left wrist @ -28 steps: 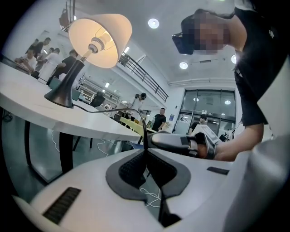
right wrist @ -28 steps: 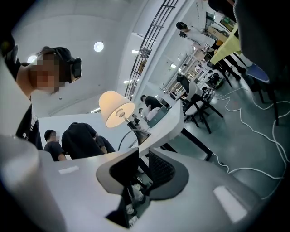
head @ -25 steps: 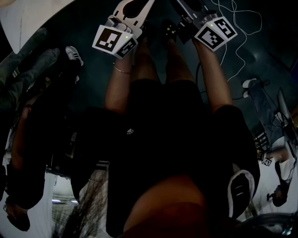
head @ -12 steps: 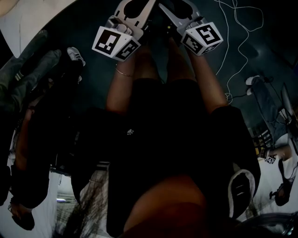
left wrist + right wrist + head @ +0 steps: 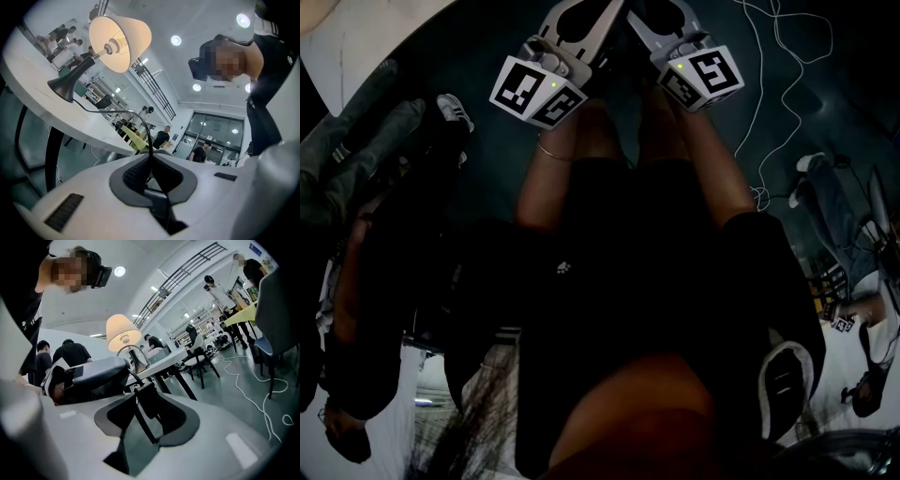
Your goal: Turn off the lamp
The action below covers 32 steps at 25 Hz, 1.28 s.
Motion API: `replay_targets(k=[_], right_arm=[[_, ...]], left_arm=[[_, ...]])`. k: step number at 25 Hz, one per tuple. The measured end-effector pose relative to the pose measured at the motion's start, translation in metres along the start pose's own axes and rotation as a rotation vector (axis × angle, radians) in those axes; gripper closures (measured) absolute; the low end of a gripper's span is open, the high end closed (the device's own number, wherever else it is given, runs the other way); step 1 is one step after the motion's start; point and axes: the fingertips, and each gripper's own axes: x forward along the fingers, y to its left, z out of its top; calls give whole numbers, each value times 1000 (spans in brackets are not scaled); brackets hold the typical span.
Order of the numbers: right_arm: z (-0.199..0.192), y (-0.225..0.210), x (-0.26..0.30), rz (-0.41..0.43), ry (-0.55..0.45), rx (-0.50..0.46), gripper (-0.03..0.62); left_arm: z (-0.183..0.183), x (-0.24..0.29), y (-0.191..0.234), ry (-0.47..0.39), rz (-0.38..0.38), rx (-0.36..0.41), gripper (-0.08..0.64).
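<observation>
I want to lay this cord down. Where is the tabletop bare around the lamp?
Bare: the white tabletop beyond the lamp base, away from the cord. Crowded: in the right gripper view a grey box sits close beside the lamp.

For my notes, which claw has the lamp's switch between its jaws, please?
The right claw: the switch sits between its jaws, which have just been opening; the left claw holds only cord.

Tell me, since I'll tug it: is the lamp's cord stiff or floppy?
Probably floppy: the cord curves loosely from the lamp to the left hand-held gripper. Likely light, being thin. A hard tug might tip the lamp, its shade wide over a small base.
</observation>
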Motion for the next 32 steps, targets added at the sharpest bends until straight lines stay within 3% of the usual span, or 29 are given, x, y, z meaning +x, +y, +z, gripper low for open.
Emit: replay_targets(k=[4,10,16,21,27,32], right_arm=[[0,4,-1,31,19,-30,460],[7,6,-3,57,-28,20,466],[1,8,-11,101,0,50,512],[0,8,-13,107,5,72,514],[1,-4,-22,119,-12,223,515],[5,-1,-23,179,-2,244,515]], left_arm=[[1,0,0,0,-1,8,541],[3,1,-8,-35,-10,-28,541],[1,-2,-5,31,-12,69,541],[0,-2,-5,18,-9,56,541],[-14,-3,-9,119,-90,103,540],[-37,-20,3,249,-119,203,538]])
